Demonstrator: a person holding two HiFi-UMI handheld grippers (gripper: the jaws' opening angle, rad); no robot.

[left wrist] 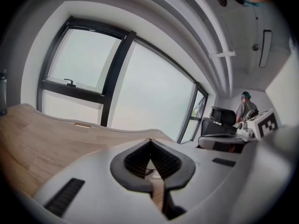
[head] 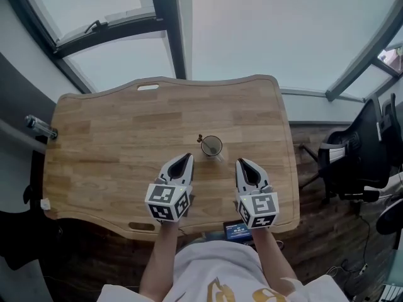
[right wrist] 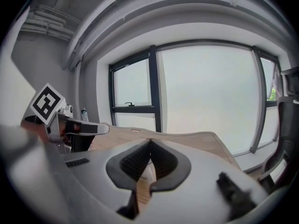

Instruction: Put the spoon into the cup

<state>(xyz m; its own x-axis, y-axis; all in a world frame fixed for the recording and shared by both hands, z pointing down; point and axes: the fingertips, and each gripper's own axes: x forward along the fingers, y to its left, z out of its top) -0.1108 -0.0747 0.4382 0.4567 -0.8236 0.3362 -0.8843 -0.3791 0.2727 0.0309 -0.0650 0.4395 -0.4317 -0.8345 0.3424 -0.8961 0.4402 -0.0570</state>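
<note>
Jaw tips of the left gripper (left wrist: 150, 141) meet at the front, leaving only the ribbed, diamond-shaped hollow behind them, and nothing is caught there. The right gripper (right wrist: 150, 140) is drawn together the same way, tip to tip, with nothing in its grasp. In the head view both are held side by side over the near half of the wooden table (head: 113, 137), pointing away from the person, with their marker cubes toward the body. The cup (head: 211, 146) stands on the table just beyond and between the two sets of tips, touched by neither. A thin dark piece at its far-left rim looks like the spoon (head: 199, 137) handle standing up out of the cup, though it is too small to be sure. Farther out, a bottle (head: 39, 126) lies at the table's left edge, a small lit device (head: 238, 231) sits at the near edge, and a dark office chair (head: 352, 156) stands on the floor to the right.
</note>
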